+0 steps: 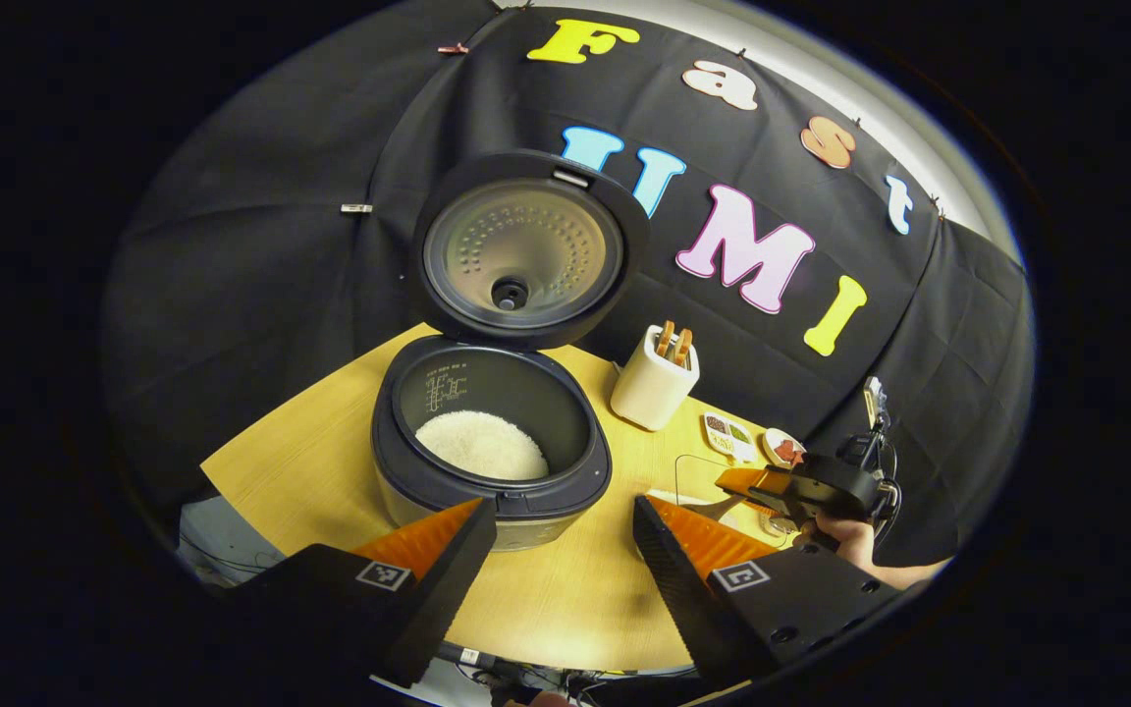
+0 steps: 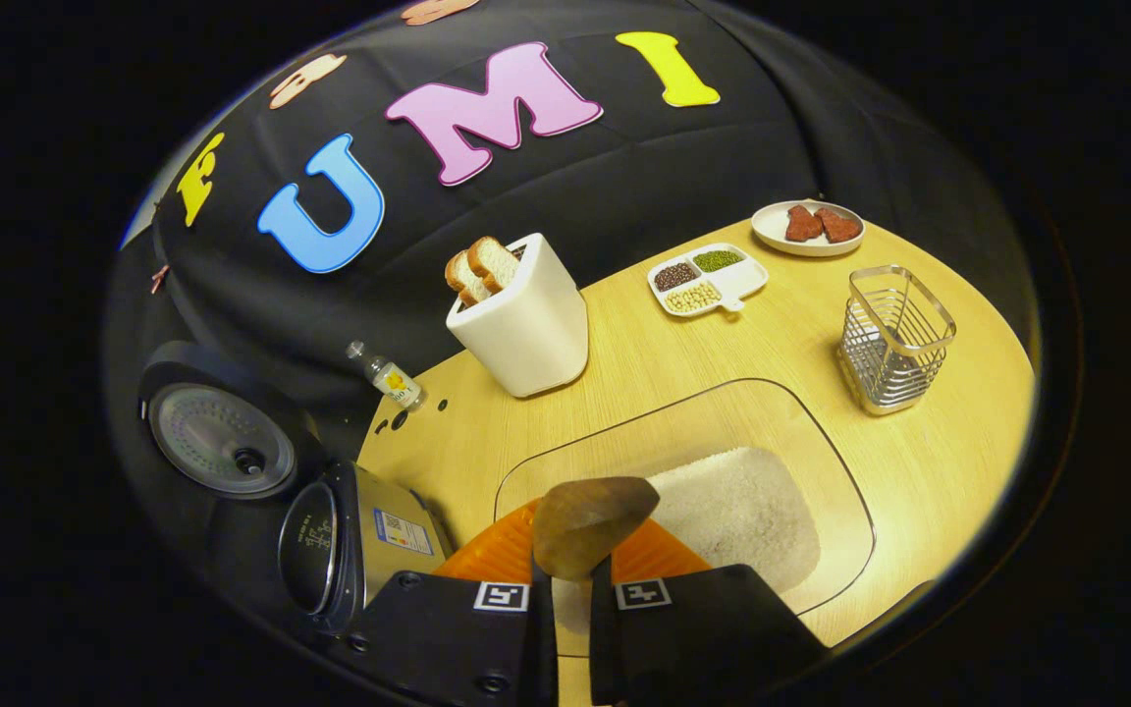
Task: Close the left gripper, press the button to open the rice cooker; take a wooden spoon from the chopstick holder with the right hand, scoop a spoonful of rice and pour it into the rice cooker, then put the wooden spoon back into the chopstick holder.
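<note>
Spoon [image 2: 593,523] handle hidden between right gripper [image 2: 570,589] fingers, only the bowl shows. Rice tray [image 2: 826,491] near edge covered by the gripper. Cooker [image 2: 350,550] body cut off at frame edge. In left gripper view, tray contents by right gripper [image 1: 752,486] too small to tell.

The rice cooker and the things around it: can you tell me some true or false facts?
1. The rice cooker lid is shut. False: it stands open, with rice inside.
2. The right gripper holds the wooden spoon. True.
3. The wire holder has spoons in it. False: no spoon stands in it.
4. The toaster has bread in it. True.
5. The left gripper fingers are shut. False: they are apart.
</note>
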